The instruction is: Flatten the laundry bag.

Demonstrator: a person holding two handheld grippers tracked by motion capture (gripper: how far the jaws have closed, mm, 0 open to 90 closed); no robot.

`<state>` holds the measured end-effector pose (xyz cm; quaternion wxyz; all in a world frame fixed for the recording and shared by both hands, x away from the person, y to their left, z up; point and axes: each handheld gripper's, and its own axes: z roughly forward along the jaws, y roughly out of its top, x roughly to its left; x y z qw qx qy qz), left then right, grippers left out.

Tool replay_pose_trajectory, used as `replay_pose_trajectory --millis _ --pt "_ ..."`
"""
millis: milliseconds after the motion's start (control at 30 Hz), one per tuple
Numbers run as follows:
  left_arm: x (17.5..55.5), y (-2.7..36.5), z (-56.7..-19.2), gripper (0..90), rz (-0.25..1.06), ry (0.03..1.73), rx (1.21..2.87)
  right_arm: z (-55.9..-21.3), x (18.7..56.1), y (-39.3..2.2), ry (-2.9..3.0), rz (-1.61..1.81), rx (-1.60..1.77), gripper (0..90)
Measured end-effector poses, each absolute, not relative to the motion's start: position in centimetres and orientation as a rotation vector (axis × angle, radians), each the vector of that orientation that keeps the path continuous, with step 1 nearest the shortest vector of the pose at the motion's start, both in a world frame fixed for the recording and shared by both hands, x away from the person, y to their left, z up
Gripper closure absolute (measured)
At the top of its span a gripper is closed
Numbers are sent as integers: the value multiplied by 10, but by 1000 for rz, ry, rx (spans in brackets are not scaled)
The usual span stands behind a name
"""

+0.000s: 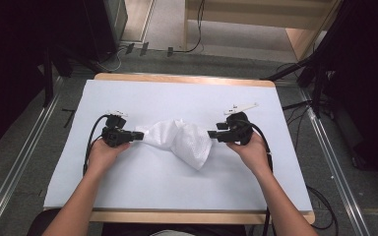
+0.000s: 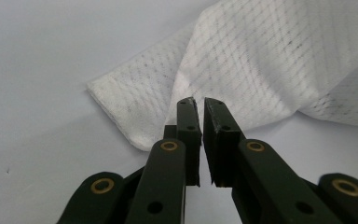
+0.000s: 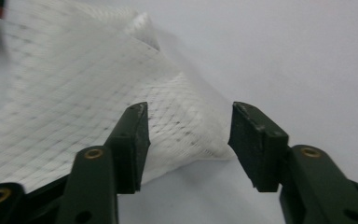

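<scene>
A white mesh cloth [image 1: 177, 140] lies crumpled in the middle of the white table cover [image 1: 187, 96]. My left gripper [image 1: 139, 136] points at the cloth's left corner. In the left gripper view its jaws [image 2: 200, 105] stand only a narrow slit apart, with the cloth [image 2: 261, 60] lying just past the tips and nothing pinched between them. My right gripper [image 1: 210, 133] sits at the cloth's right edge. In the right gripper view its jaws [image 3: 189, 112] stand wide open, and a corner of the cloth [image 3: 74, 93] lies on the table under and beyond the gap, untouched by the pads.
The cover lies on a wooden table [image 1: 177, 78] whose edge shows at the back and front. Black cables [image 1: 91, 142] trail from both grippers. Metal floor rails [image 1: 24, 162] run along both sides, and a wooden frame [image 1: 256, 19] stands behind the table.
</scene>
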<state>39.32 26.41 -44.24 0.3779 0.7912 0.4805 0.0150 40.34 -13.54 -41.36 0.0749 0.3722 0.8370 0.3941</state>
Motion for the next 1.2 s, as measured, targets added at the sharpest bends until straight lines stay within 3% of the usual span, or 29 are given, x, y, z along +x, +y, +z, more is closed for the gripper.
replay_pose_trajectory --millis 167,333,433,667,733,1200 --pt "390 264 -438 839 41 1212 2023 -435 416 -130 2586 1137 1171 382" --pt "387 264 -434 821 40 1198 2024 -454 421 -127 2627 1092 1205 396" --pt "386 265 -433 806 38 1198 2021 -461 421 -123 2655 1046 1204 451" --pt "384 270 -429 773 44 1201 2003 -461 413 -117 2640 1023 1135 765" --pt "383 272 -427 765 50 1199 2001 -459 414 -117 2664 1021 1150 813" --pt "373 290 -411 697 95 1208 1959 -411 385 -113 2632 1241 1007 809"
